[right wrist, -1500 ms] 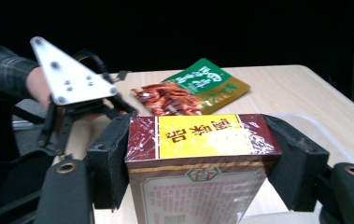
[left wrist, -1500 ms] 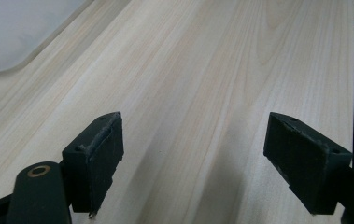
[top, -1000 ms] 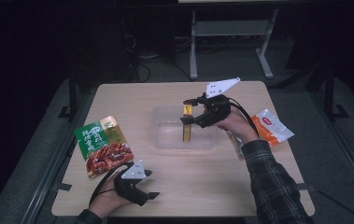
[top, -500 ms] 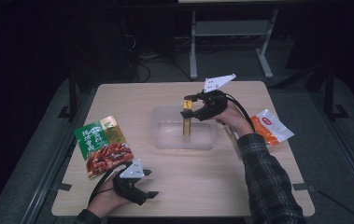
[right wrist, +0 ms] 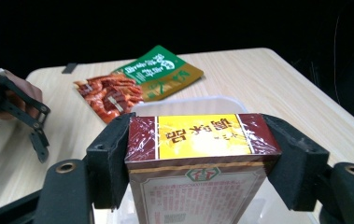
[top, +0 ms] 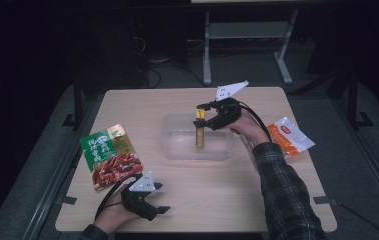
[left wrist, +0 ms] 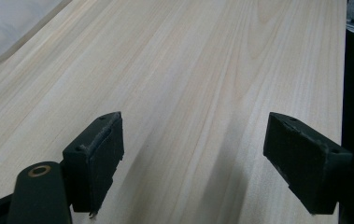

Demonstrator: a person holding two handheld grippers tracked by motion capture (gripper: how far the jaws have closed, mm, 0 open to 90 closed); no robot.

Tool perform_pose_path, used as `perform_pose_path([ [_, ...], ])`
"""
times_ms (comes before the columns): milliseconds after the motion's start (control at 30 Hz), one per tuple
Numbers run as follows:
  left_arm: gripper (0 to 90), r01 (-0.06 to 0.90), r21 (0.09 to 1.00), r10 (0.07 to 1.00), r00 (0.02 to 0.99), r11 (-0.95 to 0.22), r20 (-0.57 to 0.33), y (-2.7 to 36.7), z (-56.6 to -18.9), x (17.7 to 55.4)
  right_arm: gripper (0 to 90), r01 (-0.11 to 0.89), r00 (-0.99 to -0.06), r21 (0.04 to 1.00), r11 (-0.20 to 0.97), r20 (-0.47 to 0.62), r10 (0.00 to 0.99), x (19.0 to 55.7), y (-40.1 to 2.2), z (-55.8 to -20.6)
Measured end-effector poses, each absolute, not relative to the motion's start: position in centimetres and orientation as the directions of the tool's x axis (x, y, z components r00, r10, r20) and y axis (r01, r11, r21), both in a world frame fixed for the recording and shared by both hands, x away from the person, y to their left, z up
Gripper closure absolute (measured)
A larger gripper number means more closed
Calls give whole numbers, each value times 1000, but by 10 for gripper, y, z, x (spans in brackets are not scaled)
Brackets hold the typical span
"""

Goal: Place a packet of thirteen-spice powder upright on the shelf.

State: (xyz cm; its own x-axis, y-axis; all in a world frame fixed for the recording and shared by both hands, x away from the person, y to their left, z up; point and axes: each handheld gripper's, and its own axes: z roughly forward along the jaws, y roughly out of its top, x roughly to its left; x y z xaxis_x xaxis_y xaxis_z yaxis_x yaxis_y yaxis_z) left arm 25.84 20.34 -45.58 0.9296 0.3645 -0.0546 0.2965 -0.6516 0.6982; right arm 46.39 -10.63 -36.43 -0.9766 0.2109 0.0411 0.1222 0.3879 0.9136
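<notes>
My right gripper (top: 203,116) (right wrist: 198,154) is shut on a slim yellow and maroon box (top: 200,131) (right wrist: 198,158). The box hangs upright, its lower end inside a clear plastic tub (top: 177,145) at the table's middle; the tub's rim (right wrist: 188,100) shows just beyond the box in the right gripper view. My left gripper (top: 163,210) (left wrist: 198,163) rests near the table's front edge, jaws open with bare wood between them. A green snack pouch with red food pictured (top: 109,155) (right wrist: 137,79) lies flat at the left.
An orange and white packet (top: 291,137) lies near the right edge of the wooden table (top: 142,105). A corner of the tub (left wrist: 6,28) shows in the left gripper view. Dark floor and a metal stand (top: 247,35) lie beyond the far edge.
The right gripper has carried the box left and down, so its lower end now sits in the tub. The left gripper has stayed put.
</notes>
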Motion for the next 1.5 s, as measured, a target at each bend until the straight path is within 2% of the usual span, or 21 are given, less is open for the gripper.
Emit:
perform_pose_path([
  [367,198,286,682,344,938,-673,-54,202,-457,258,301,146,-974,878,456,45,223,470,-99,-380],
  [767,206,310,684,362,929,-661,-72,199,-452,257,289,169,-971,831,529,50,232,471,-93,-390],
  [967,162,290,655,350,936,-698,-41,197,-450,255,263,189,-968,837,513,69,243,469,-94,-388],
  [1267,155,312,666,374,926,-678,-54,199,-452,257,232,205,-942,866,457,48,331,451,-113,-356],
  [1367,156,319,676,383,922,-664,-60,199,-452,258,225,222,-921,871,438,39,388,439,-118,-353],
  [1500,158,320,672,382,922,-668,-59,198,-455,258,211,253,-909,849,464,44,415,420,-122,-355],
])
